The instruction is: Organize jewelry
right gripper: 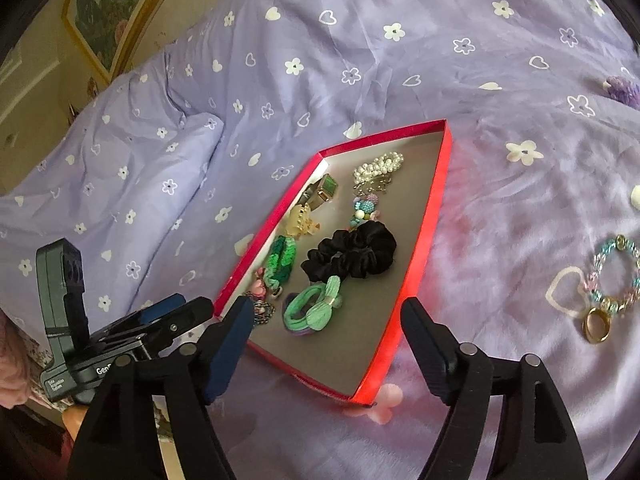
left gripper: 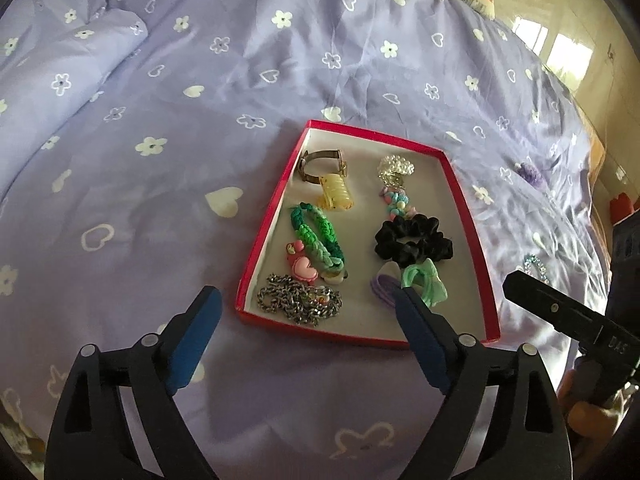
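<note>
Lilac flowered bedsheet (left gripper: 160, 208) carries red tray (left gripper: 472, 224).

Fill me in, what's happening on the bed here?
A person with a gripper in each hand is sorting jewelry into a red tray on a purple bedspread. Left gripper and right gripper are both open and empty, near the tray's front edge. The tray already holds a black scrunchie, a chain and more. A pastel bracelet still lies outside on the bedspread.
</note>
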The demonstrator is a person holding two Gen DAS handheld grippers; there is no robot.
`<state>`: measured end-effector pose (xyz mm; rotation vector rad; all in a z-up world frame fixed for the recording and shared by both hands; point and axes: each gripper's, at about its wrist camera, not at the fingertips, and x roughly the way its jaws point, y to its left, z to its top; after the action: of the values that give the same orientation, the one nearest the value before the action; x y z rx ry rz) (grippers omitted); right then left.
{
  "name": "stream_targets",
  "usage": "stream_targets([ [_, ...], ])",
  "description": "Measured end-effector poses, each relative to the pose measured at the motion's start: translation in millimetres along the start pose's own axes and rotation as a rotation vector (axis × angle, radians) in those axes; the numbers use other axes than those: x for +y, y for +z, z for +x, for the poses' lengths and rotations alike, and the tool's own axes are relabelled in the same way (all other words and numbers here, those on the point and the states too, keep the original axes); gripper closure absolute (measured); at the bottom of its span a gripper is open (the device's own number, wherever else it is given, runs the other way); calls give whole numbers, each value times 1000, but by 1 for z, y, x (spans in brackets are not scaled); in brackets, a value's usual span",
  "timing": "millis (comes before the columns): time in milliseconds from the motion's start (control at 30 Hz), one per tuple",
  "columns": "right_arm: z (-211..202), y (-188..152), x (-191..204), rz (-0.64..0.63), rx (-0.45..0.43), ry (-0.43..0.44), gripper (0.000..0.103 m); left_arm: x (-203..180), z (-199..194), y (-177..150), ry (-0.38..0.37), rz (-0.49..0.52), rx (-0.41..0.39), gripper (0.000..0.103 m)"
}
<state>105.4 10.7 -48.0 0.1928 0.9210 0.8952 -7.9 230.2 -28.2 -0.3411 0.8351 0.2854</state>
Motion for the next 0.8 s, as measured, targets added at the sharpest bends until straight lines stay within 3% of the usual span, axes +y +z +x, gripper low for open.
stream_targets([
  [233, -12, -16, 4, 14, -52, 59, 17, 5, -11, -18, 2, -50, -6, 10],
  [400, -19, -26, 5, 1, -65, 46, 15, 9, -15, -33, 17, -63, 3, 10],
  [567, -29, -30, 9, -35, -72, -11, 14, 6, -23, -42, 30, -37, 1, 10],
  [800, -56, -31, 28, -146, -138, -135, 11, -9, -55, -40, 74, 33, -88, 7],
])
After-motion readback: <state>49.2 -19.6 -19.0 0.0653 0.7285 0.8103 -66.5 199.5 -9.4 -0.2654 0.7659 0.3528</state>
